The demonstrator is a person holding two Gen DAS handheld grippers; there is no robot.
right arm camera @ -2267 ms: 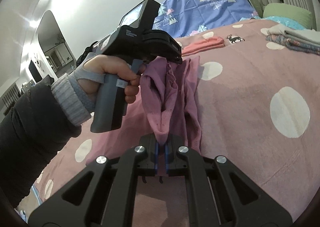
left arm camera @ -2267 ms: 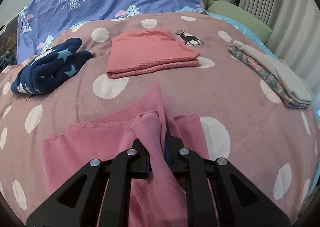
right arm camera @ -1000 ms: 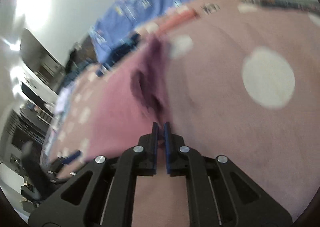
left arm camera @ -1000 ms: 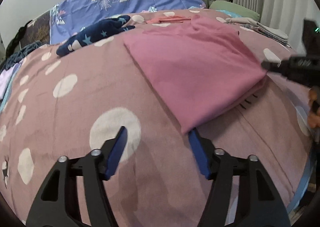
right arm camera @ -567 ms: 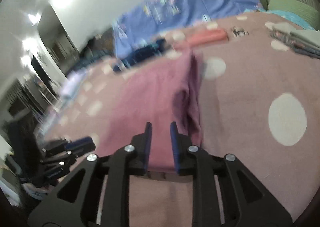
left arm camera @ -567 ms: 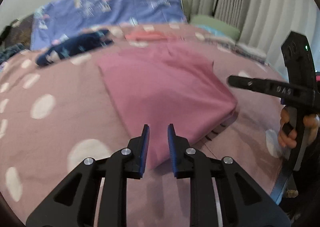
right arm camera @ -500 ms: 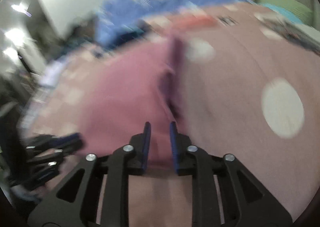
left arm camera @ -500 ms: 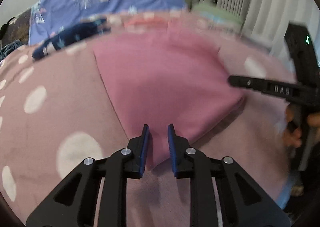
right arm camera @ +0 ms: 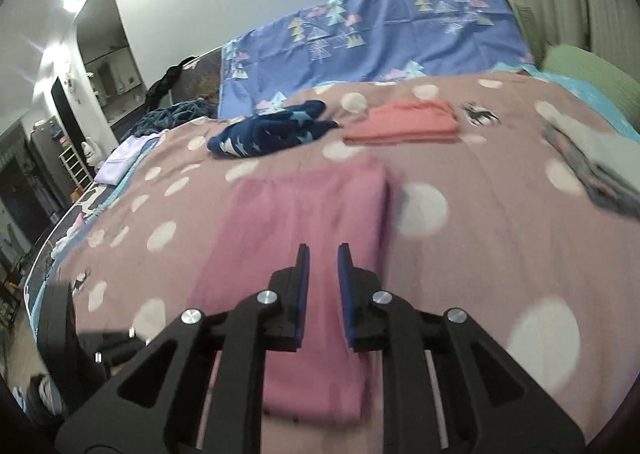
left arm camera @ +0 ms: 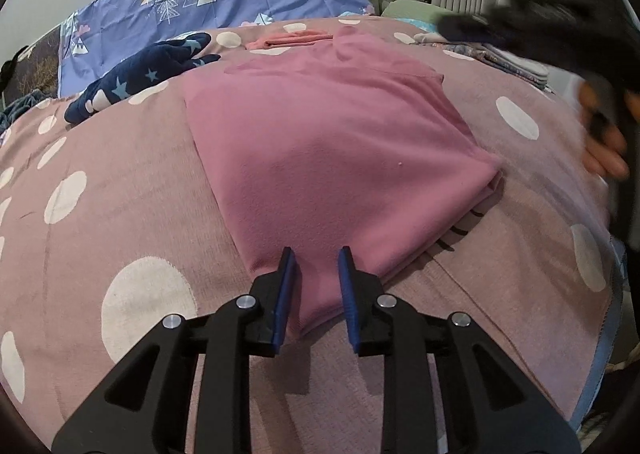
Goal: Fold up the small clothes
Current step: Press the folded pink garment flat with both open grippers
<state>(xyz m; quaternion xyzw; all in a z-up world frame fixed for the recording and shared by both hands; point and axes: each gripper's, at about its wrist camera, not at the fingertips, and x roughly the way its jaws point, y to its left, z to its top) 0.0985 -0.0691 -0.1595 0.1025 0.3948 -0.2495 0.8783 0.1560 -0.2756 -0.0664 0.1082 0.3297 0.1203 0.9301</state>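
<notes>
A pink garment [left arm camera: 328, 141] lies folded flat on the dotted pink bedspread [left arm camera: 120, 213]. In the left wrist view my left gripper [left arm camera: 316, 274] is open a little, its blue pads either side of the garment's near corner, holding nothing. In the right wrist view the same garment [right arm camera: 304, 213] lies under my right gripper [right arm camera: 322, 274], which is open a little and empty above its near end. The right gripper and the hand holding it show blurred at the right edge of the left wrist view [left arm camera: 560, 29].
A navy star-print garment [left arm camera: 140, 77] and a folded coral garment [left arm camera: 288, 39] lie further back. A folded grey and patterned pile [right arm camera: 592, 157] sits at the right. A blue tree-print sheet [left arm camera: 224, 9] is at the head. The bed's edge [left arm camera: 600, 334] runs near right.
Both grippers let go of the pink garment, which now lies folded flat. The left gripper opened wide, narrowed, and moved in over the near corner. The right gripper lifted higher.
</notes>
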